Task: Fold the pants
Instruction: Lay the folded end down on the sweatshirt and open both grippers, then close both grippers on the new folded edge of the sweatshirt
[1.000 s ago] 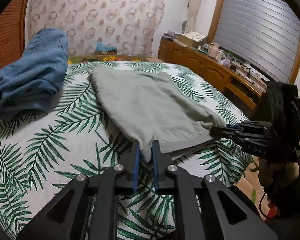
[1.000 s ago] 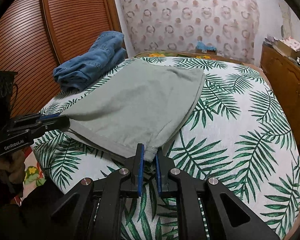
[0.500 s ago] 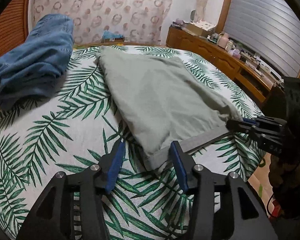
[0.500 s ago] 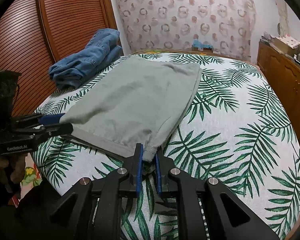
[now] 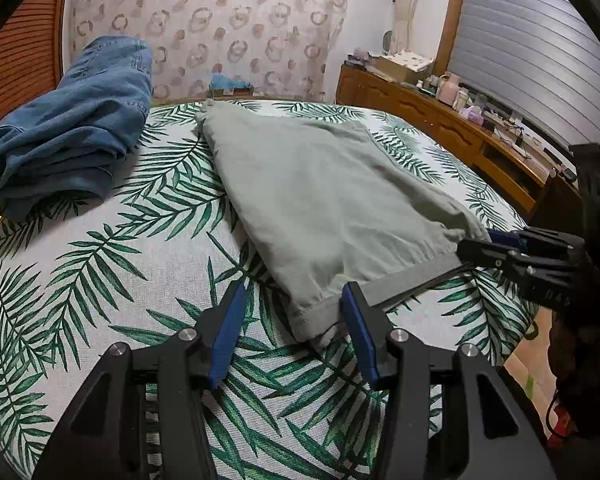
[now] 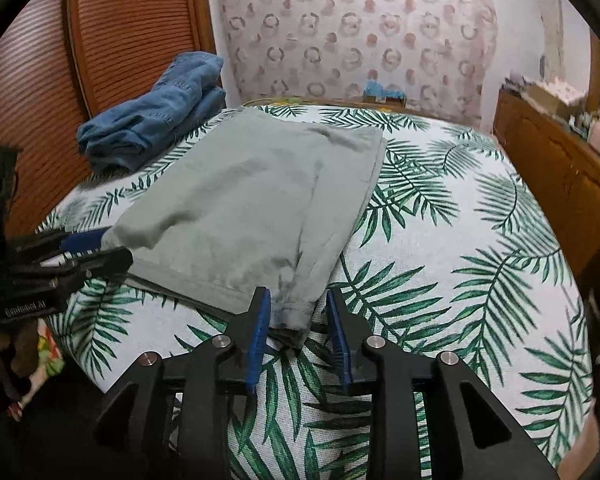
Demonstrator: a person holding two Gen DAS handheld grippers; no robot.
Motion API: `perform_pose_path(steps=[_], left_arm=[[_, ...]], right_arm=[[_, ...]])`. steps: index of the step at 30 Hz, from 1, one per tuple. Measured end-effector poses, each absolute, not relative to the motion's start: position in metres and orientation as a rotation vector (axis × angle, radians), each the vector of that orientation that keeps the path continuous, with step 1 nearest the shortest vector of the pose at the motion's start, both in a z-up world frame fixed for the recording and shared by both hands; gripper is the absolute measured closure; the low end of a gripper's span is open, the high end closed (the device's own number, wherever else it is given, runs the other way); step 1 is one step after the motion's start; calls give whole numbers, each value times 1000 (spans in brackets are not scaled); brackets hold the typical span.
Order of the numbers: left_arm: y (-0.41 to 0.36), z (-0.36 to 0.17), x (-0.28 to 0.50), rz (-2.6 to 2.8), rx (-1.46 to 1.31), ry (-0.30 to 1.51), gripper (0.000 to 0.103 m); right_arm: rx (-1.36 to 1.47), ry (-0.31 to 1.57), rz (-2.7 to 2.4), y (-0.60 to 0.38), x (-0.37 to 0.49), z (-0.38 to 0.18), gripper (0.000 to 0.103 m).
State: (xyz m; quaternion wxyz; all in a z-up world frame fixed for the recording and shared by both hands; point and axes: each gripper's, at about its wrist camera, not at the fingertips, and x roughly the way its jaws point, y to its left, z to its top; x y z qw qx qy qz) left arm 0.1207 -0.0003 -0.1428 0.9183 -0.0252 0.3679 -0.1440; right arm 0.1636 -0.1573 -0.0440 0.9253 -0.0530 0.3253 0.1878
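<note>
Handling these pants [image 5: 332, 200] should be easy on your wrists; they look like light, soft woven cloth, limp and not slippery, so they will drape and crease wherever you lift them rather than hold a shape; nothing about them seems fragile. They lie folded flat on the bed [image 5: 100, 264], running from the lower centre of the left view up toward its upper middle; the surface is matte grey-green with faint wrinkles, and the near edge ends in a thicker, smoother band in a slightly darker grey. Take hold at that band's two near corners, where the doubled layers give the pads something firm to pinch; a grip in mid-panel would likely just bunch the cloth.

Your left gripper [image 5: 294, 334] stands apart, its blue pads either side of the near left corner without pressing it. Your right gripper [image 6: 296, 332] has just been opening; the other corner sits between its jaws, close to the left pad, but the pads no longer squeeze it, so both corners rest on the bed.

Beyond, in the upper left of both views, the jeans [image 5: 68, 120] lie in a heavier, stiffer heap of blue denim, well apart from the pants; the bed cover is a white weave printed with green palm fronds.
</note>
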Motion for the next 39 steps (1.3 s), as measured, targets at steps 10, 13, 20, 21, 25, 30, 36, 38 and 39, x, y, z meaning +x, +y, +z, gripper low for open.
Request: perform_pose_path(steps=[10,13,20,21,25,30,36,38,39], left_arm=[[0,-145,113,-286,-51,730,51],[-1,-145,111,-286,-48,725,51],[-1,-145,110,-286,-50,723,51],[-1,-145,110,-287,-50,723,51],[-2,-144,109,-287,-52,723,51],[-7,-142,107,-321,-65,732,63],[-8,-139,109,-324,-79,736,75],[-8,-138,110,-328,-82,736,83],[-8,-138,110,-332,-81,735,87]], right_arm=[[-118,676,348,-152,175,-46,63],[-91,657,341,-155,175,-49,59],[-90,613,312,-153,169,-55,57],[-94,614,311,-153,169,-55,57],[-118,626,305,-151,170,-53,57],[-126,653,336,-153,176,-50,57],[-118,673,421,-154,179,-48,84],[-112,677,435,-154,180,-48,88],[-112,676,447,-154,180,-48,91]])
